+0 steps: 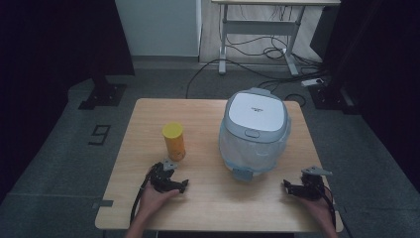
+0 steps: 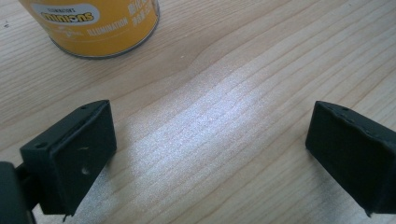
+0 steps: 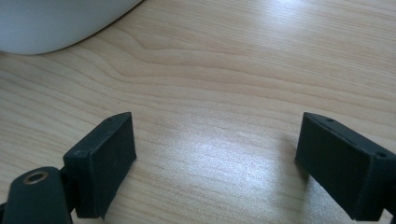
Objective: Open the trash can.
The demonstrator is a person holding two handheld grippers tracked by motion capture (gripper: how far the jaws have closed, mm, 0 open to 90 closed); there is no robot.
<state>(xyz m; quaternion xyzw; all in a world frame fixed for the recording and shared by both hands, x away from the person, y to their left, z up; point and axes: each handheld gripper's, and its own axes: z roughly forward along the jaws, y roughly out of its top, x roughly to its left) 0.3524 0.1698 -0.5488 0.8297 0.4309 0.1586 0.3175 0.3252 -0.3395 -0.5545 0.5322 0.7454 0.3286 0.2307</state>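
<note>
Both grippers rest low on the near edge of the worktop [image 1: 208,198], each in a hand. In the left gripper view the left gripper [image 2: 210,149] has its jaws spread wide with nothing but bare wood between them; the right gripper [image 3: 215,158] shows the same, released and empty.

The yellow can [image 1: 174,142] stands upright on the worktop, its long axis vertical, capped with a yellow lid. From the left gripper [image 1: 168,181] it lies just ahead, away from the person, and a touch toward the middle of the worktop. In the left gripper view the can [image 2: 100,25] sits at the upper left, beyond the jaws and off their centre line, near but not touching. So the left hand is much the nearer one, and my reading is that a reach for the can would mean swinging that gripper slightly toward its own left and forward until the jaws straddle the can's sides.

The grey-white bin [image 1: 255,131], lid closed and lined with a clear bag, stands right of the can and apart from it. The right gripper [image 1: 302,187] lies near its front right; the bin's pale wall [image 3: 56,23] curves across the upper left of the right gripper view, ahead of the jaws and clear of them.
</note>
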